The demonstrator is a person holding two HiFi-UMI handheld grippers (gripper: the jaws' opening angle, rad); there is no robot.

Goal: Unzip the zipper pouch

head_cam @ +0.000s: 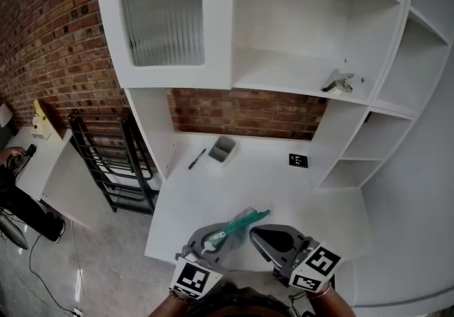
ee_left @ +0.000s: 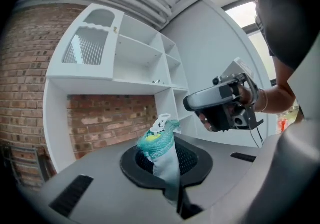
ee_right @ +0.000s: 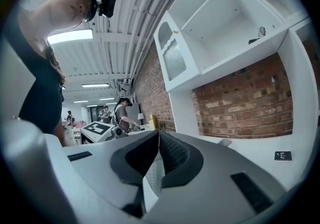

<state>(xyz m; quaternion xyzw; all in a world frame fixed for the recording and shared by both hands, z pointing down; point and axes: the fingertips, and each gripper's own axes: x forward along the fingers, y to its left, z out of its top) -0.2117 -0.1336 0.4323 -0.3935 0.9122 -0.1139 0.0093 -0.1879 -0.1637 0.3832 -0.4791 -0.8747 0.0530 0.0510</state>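
1. Zipper pouch [ee_left: 161, 142]: teal open-weave mesh at the top, with a smooth pale, see-through panel below. It is bunched into a narrow, upright roll. A white zipper pull [ee_left: 161, 123] is seen at its upper end, and a small yellow item is visible through the mesh; what it is cannot be told.
2. Left gripper [head_cam: 216, 237]: its jaws are clamped onto the lower part of the pouch, with ribbed black pads pressed on both sides. The pouch is held up off the desk and juts forward and to the right past the jaw tips.
3. Right gripper [ee_right: 159, 134]: its jaws are closed tip to tip and nothing is gripped. It is held just beside the pouch's free end, apart from it.
4. Desk [head_cam: 255, 188]: a flat, smooth white top below both grippers.
5. Grey cup [head_cam: 223, 149]: a squarish, open-topped cup standing at the back of the desk. Its contents cannot be made out.
6. Pen [head_cam: 197, 159]: slim and dark, laid just left of the cup.
7. Black card [head_cam: 299, 160]: small and flat, placed toward the back right of the desk.
8. Shelf unit [head_cam: 305, 25]: white open compartments, with a small metallic object [head_cam: 339, 84] lying on one shelf.
9. Cabinet door [head_cam: 162, 10]: a white frame with a ribbed, translucent pane.
10. Brick wall [head_cam: 248, 113]: rough red-brown brick, seen behind the desk.
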